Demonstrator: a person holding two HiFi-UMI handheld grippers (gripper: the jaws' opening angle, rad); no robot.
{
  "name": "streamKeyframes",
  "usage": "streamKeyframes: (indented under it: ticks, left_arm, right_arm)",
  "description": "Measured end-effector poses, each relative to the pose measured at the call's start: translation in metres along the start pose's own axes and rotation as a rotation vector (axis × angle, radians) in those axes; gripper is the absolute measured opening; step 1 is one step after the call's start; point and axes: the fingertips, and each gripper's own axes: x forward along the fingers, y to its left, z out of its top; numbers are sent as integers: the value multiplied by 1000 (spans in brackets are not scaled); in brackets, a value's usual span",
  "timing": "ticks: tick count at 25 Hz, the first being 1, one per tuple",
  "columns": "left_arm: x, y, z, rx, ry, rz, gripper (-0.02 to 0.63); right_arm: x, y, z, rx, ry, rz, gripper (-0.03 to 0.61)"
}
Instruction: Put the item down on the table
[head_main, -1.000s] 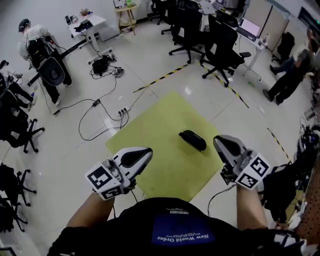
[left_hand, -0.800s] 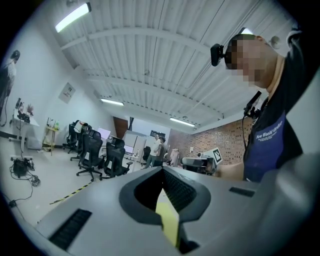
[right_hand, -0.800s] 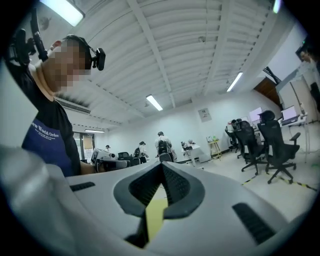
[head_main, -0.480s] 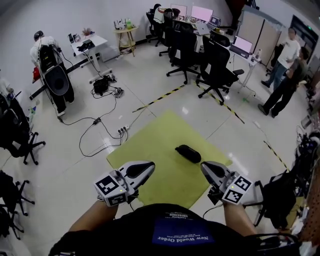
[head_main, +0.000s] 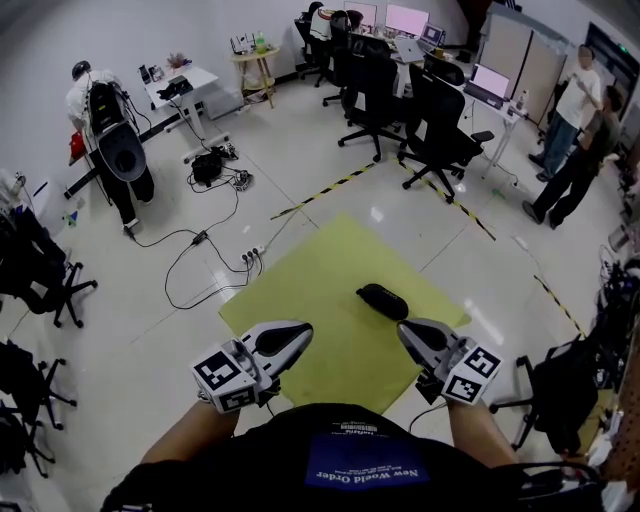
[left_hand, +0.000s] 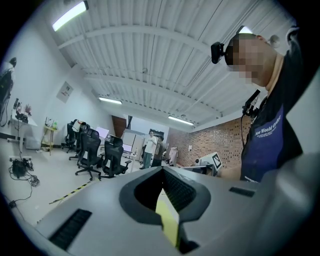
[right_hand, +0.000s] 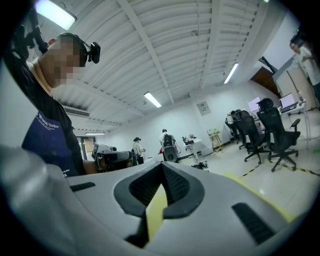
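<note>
Lying just ahead of the right tool (head_main: 405, 329), the black case (head_main: 382, 301) is farther from the left tool (head_main: 303, 330); both tools are closed and empty.

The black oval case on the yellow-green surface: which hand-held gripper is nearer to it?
Right. The right hand-held gripper is close to the black oval case, on its near side; the left hand-held gripper is farther off, to its left.

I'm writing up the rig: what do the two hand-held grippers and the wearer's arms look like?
The left hand-held gripper and the right hand-held gripper are alike: white beak-shaped shell, black ribbed pads, a cube of black-and-white square markers behind. Forearms bare; dark top with a blue patch.
</note>
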Motion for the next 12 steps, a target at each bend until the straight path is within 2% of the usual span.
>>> streamKeyframes:
  ticks: [8, 12]
  left_arm:
    - [-7, 1, 1, -38, -7, 16, -6]
    - [-13, 4, -4, -23, 8, 30, -6]
  right_arm:
    - [8, 6, 0, -24, 20, 15, -12]
    - [10, 9, 0, -34, 28, 20, -12]
